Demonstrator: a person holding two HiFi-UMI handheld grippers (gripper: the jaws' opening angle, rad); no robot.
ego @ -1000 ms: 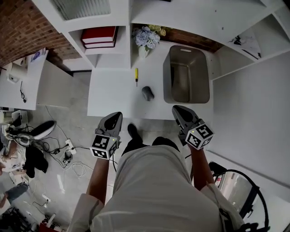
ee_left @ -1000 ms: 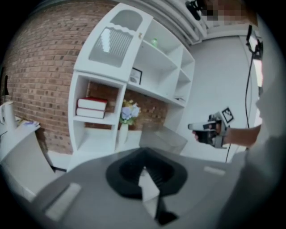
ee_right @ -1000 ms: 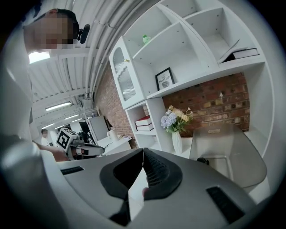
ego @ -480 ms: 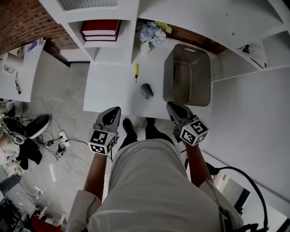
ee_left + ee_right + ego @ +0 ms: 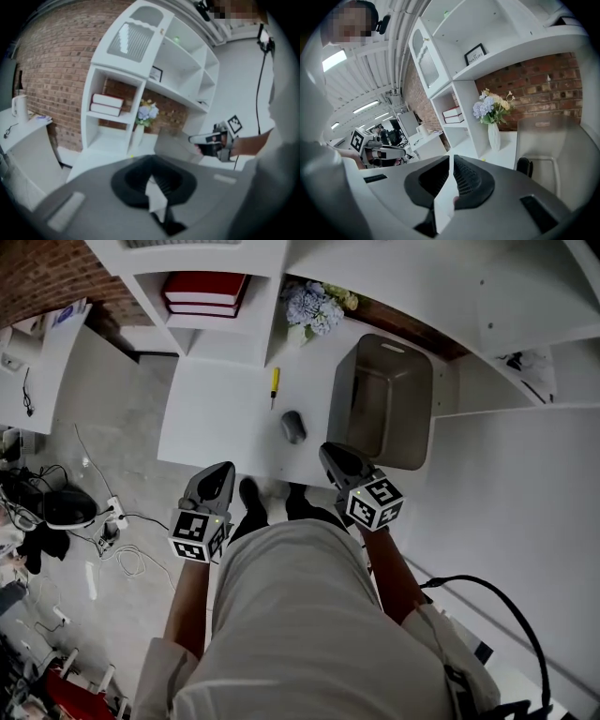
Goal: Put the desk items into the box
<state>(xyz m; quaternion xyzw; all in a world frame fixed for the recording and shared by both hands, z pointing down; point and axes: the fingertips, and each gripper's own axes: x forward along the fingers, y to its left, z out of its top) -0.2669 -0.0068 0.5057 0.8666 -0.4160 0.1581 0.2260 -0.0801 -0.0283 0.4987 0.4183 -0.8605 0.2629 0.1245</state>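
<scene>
Pickup looks easy: mouse point(image 5: 293, 427) and screwdriver point(image 5: 275, 382), on the bench point(image 5: 211, 418) beside the box point(image 5: 377, 401), seem light and rigid, best pinched across their middles; left claw point(image 5: 223, 472) and right claw point(image 5: 330, 452) hover pressed together, empty.

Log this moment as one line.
stage: pre-grasp | left hand-held gripper: shut, empty | right hand-held gripper: shut, empty | mouse, screwdriver: on desk | box: looks empty

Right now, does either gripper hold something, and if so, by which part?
Nothing is held. The left gripper and the right gripper both have their jaws together and empty. The screwdriver and the mouse lie untouched on the desk.
</scene>
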